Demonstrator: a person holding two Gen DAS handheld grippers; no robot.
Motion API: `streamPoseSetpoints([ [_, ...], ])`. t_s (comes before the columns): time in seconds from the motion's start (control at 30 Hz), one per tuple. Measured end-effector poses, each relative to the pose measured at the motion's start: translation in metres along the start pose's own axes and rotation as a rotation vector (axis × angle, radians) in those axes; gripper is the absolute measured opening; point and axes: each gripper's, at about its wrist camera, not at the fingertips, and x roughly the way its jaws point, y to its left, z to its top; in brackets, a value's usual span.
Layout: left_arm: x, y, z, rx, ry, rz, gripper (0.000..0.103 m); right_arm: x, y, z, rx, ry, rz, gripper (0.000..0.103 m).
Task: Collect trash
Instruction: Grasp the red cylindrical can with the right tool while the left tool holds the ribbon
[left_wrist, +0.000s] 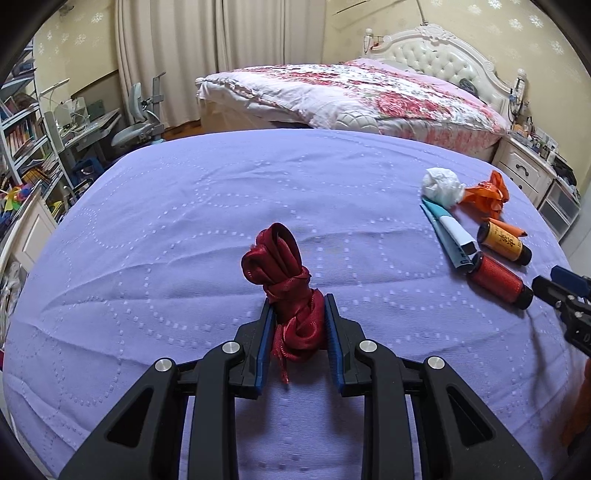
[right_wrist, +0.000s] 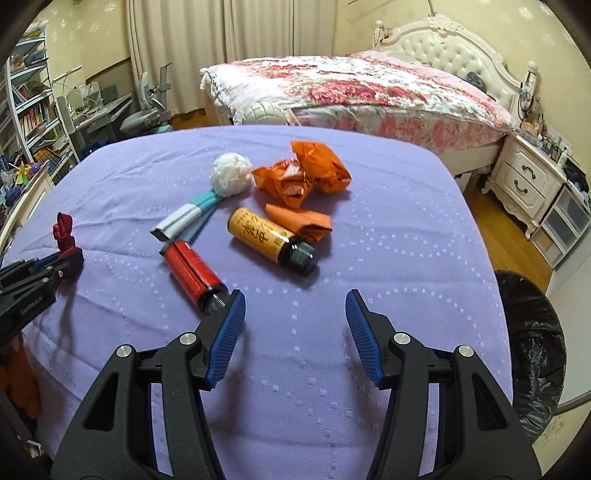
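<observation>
Lavender quilted cloth (right_wrist: 388, 229) spread over the bench, reaching its far edge and both side edges. Beyond the far edge, bed (left_wrist: 369, 92) with a floral cover and a white tufted headboard. Off the right edge, bin (right_wrist: 532, 354) lined with a black bag, standing on the floor near the right near corner. Left gripper (left_wrist: 298, 321) over the near middle of the bench, jaws drawn narrow and clamped on red ribbon bundle (left_wrist: 291, 295), knotted loops standing up past the pads and a loose tail hanging below. Right gripper (right_wrist: 295, 325) over the near right part, jaws spread moderately wide with only bare cloth between them, the left pad just beside the black cap of red bottle (right_wrist: 194, 271); whether touching, cannot tell. Rest of the trash gathered in a cluster between the middle and the far edge, seen best from the right wrist: crumpled orange wrapper (right_wrist: 303, 175) farthest back, a smaller orange scrap (right_wrist: 301, 219) in front of it, against yellow bottle (right_wrist: 273, 236) lying on its side with its black cap toward the near edge. White and teal tube (right_wrist: 188, 218) lying slantwise toward the left edge, its near end close to the red bottle's base, its far end under white paper ball (right_wrist: 231, 173).
</observation>
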Motion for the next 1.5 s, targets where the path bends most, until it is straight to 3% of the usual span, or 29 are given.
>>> streamPoseSetpoints([
  [0.4, -0.002, 0.029, 0.000, -0.040, -0.010, 0.039, 0.027, 0.007, 0.038, 0.015, -0.075, 0.005, 0.100, 0.055],
  [0.5, -0.001, 0.034, -0.001, -0.050, -0.006, 0.041, 0.027, 0.015, 0.049, 0.017, -0.094, 0.017, 0.119, 0.052],
  [0.53, -0.001, 0.035, -0.001, -0.052, -0.005, 0.041, 0.027, 0.018, 0.052, 0.017, -0.099, 0.025, 0.122, 0.047],
  [0.63, -0.001, 0.036, -0.001, -0.055, -0.006, 0.039, 0.027, 0.022, 0.057, 0.016, -0.107, 0.044, 0.127, 0.039],
  [0.83, -0.001, 0.035, -0.002, -0.051, -0.006, 0.038, 0.027, 0.020, 0.059, 0.013, -0.117, 0.054, 0.124, 0.033],
  [1.23, -0.001, 0.033, -0.004, -0.055, -0.007, 0.038, 0.027, 0.026, 0.058, 0.014, -0.104, 0.063, 0.126, 0.034],
  [1.5, -0.003, 0.032, -0.005, -0.055, -0.020, 0.028, 0.027, 0.020, 0.050, 0.004, -0.091, 0.062, 0.122, 0.025],
])
